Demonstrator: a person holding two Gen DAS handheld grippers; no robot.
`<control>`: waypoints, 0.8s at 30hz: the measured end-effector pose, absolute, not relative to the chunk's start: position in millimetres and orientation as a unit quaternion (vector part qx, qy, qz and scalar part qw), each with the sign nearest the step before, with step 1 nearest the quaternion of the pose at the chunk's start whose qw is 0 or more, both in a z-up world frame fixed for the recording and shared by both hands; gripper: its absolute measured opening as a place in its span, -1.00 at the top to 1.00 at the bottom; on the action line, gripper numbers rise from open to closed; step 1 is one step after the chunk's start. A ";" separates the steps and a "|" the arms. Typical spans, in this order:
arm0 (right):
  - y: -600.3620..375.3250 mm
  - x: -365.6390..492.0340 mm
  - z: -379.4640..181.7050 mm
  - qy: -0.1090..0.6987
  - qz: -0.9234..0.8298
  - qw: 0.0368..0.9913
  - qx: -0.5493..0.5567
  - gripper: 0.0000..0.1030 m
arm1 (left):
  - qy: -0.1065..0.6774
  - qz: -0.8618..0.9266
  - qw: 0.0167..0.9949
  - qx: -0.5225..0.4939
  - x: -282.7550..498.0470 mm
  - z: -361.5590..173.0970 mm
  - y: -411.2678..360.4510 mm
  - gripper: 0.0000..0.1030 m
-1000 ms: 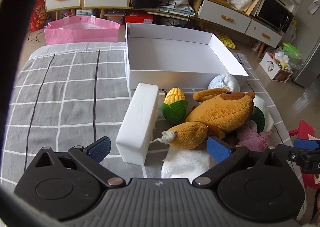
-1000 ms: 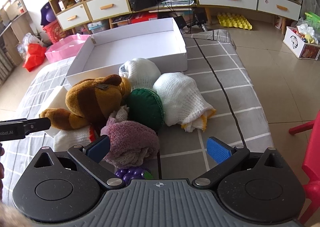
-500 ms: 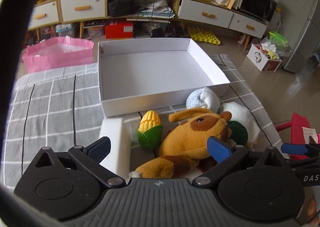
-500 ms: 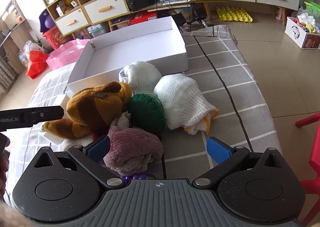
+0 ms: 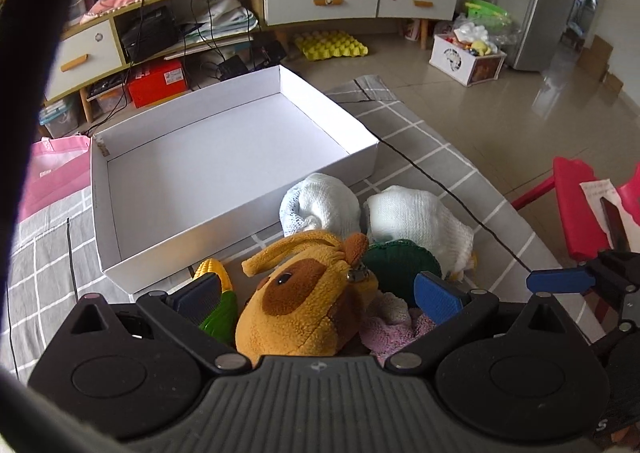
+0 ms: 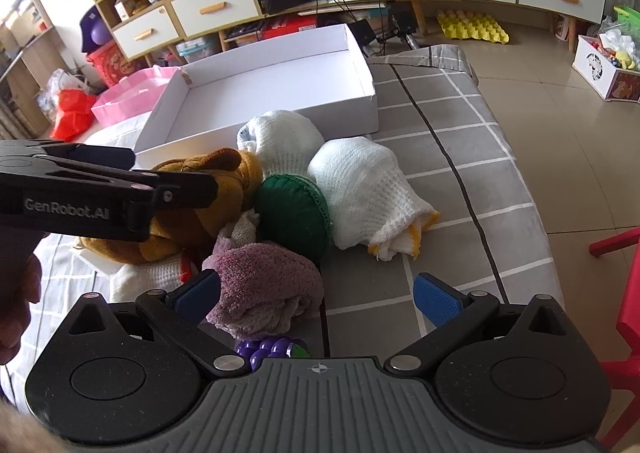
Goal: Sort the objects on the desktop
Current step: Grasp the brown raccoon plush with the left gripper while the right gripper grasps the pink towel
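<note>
While the plush dog (image 5: 308,301) lies in the pile, left gripper (image 5: 318,293) straddles it, jaws wide, nothing clamped.
White box (image 5: 224,169) just beyond; right gripper (image 6: 318,295) wide open, empty, over purple towel (image 6: 268,289).

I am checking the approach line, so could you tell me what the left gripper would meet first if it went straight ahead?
Most likely the brown plush dog: it already lies between the open left gripper fingers, with the white box farther along. Depth is hard to judge.
</note>
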State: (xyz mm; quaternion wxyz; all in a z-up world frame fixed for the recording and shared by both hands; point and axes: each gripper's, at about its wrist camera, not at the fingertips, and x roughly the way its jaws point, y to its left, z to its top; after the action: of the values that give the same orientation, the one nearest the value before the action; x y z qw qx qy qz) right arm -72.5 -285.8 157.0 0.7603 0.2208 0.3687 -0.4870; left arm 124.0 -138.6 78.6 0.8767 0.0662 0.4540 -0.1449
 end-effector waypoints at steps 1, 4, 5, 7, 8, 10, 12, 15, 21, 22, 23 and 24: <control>-284.7 -71.5 155.8 0.372 -0.487 0.760 0.217 -0.99 | 0.458 -0.143 0.874 0.072 126.1 75.9 -140.7 -0.99; -282.8 -68.2 152.3 0.382 -0.489 0.757 0.207 -0.99 | 0.466 -0.139 0.870 0.087 130.2 69.0 -145.5 -0.99; -282.3 -67.0 151.5 0.384 -0.489 0.756 0.203 -1.00 | 0.468 -0.138 0.868 0.093 130.9 67.4 -146.9 -0.99; -282.7 -64.8 150.4 0.386 -0.488 0.757 0.198 -1.00 | 0.469 -0.136 0.866 0.108 130.3 64.9 -149.1 -0.99; -283.0 -63.5 149.8 0.386 -0.488 0.758 0.198 -1.00 | 0.469 -0.134 0.865 0.117 130.0 63.7 -149.8 -0.99; -283.5 -61.0 148.9 0.388 -0.488 0.758 0.194 -1.00 | 0.470 -0.129 0.865 0.123 131.1 62.2 -149.7 -0.99; -283.9 -58.7 147.9 0.390 -0.486 0.759 0.192 -1.00 | 0.473 -0.125 0.864 0.122 132.9 61.1 -148.6 -0.99; -284.6 -55.5 145.9 0.392 -0.487 0.757 0.188 -1.00 | 0.476 -0.122 0.861 0.129 134.5 58.2 -148.6 -0.95; -285.0 -49.5 142.6 0.398 -0.480 0.759 0.186 -1.00 | 0.481 -0.109 0.859 0.133 136.5 57.1 -143.0 -0.78; -285.0 -47.4 141.6 0.400 -0.478 0.760 0.185 -1.00 | 0.480 -0.108 0.860 0.134 136.8 57.4 -142.9 -0.81; -284.8 -45.1 140.7 0.402 -0.475 0.761 0.183 -1.00 | 0.479 -0.107 0.861 0.135 137.1 57.5 -143.1 -0.83; -284.5 -42.7 140.0 0.405 -0.472 0.762 0.180 -1.00 | 0.480 -0.107 0.860 0.134 137.4 57.4 -143.1 -0.83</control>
State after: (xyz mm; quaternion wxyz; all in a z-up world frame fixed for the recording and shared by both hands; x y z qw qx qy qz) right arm -42.7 -284.5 140.0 0.7618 0.1802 0.4050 -0.4724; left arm 137.4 -143.1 57.4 0.8604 0.1343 0.4797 -0.1075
